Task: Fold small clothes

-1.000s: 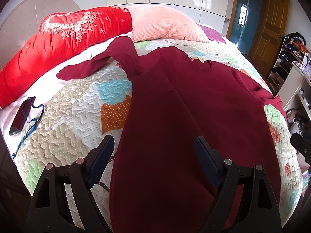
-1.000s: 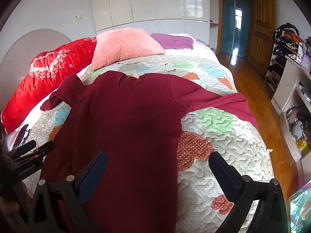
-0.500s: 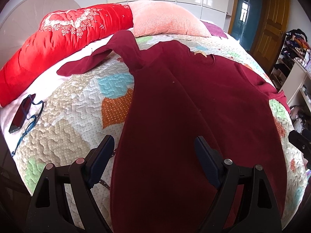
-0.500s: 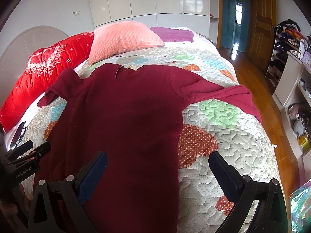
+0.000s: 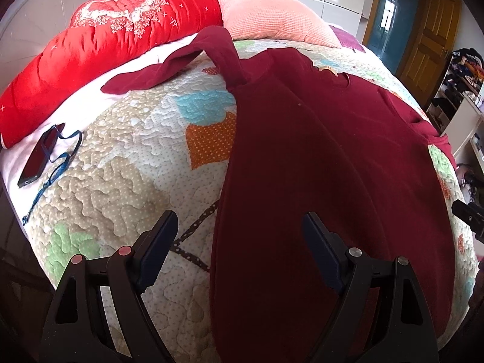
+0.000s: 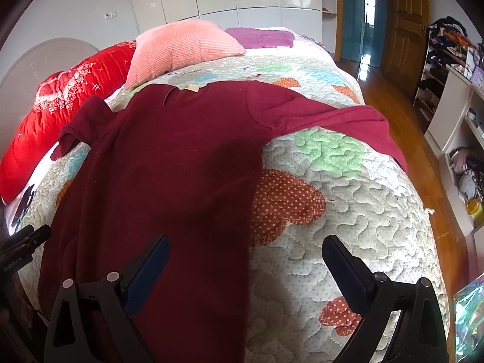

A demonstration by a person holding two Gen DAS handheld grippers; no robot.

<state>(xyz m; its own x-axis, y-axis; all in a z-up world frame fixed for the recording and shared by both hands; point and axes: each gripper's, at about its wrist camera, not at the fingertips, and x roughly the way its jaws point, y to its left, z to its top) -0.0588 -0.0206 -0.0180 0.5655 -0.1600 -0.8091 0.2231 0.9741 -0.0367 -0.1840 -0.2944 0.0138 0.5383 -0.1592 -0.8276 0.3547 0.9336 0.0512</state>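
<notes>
Left wrist view. The left gripper (image 5: 239,233) stands wide open with nothing clamped; its fingers straddle the left side edge of the maroon top (image 5: 317,157), the near finger over bare quilt (image 5: 115,163) and the far one over cloth. The top lies flat and spread, neckline away from the viewer, one sleeve (image 5: 169,63) flung out toward the red bolster (image 5: 99,39). A phone (image 5: 37,157) on a lanyard lies well apart at the bed's edge.

Right wrist view. The right gripper (image 6: 245,257) is nearly full-wide and its jaws are closing, gripping nothing; the top's right side edge runs between the fingers. The other sleeve (image 6: 341,121) trails across the quilt (image 6: 363,211) toward the bed's far side, below the pink pillow (image 6: 184,48).

Handling, as a judgement. The fabric looks soft, light and limp, apt to sag and drag on the quilting. Pinching both side edges near the hem, one layer-pair per gripper, seems the surest hold.
</notes>
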